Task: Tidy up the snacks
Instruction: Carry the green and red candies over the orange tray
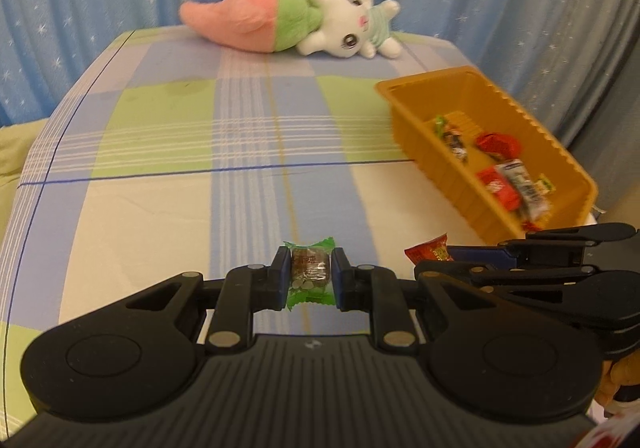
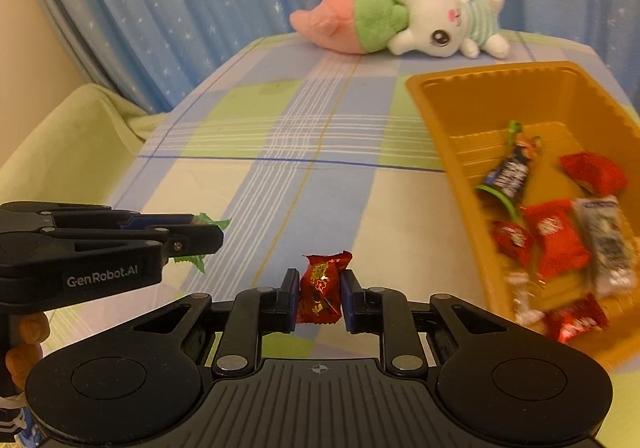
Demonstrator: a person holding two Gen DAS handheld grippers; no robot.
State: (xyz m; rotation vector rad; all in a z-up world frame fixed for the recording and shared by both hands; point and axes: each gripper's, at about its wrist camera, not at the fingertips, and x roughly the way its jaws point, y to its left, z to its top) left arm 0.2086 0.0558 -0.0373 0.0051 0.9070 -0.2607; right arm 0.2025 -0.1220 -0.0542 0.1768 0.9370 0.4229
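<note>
Green-wrapped candy (image 1: pixel 310 272): it sits between the two blue pads of the left claw (image 1: pixel 310 275), which is closed on it; the brown sweet shows through the clear middle of the wrapper, and the green ends stick out in front and behind.
Red-wrapped candy (image 2: pixel 320 290): the right claw (image 2: pixel 319 294) is closed on it, with the pads pressing both sides and the twisted end pointing away from the camera.
Position of the two claws: they are near each other above the checked cloth (image 1: pixel 168 144); in the right wrist view the left claw is at the left edge, side on.
Orange tray (image 1: pixel 424 86): it stands on the cloth to the right of both claws, apart from them.
Content of the tray: several wrapped snacks, namely red packets (image 2: pixel 556 240), one silver packet (image 2: pixel 604 244) and one dark packet (image 2: pixel 508 176) with a green strip.
Plush rabbit (image 2: pixel 436 28): it lies on its side at the far end of the cloth, beside a pink and green plush part.
Blue curtain (image 2: pixel 180 0): it has small white stars and hangs behind everything.
Person: only orange-gloved fingers (image 2: pixel 34 328) on the left handle are seen.
</note>
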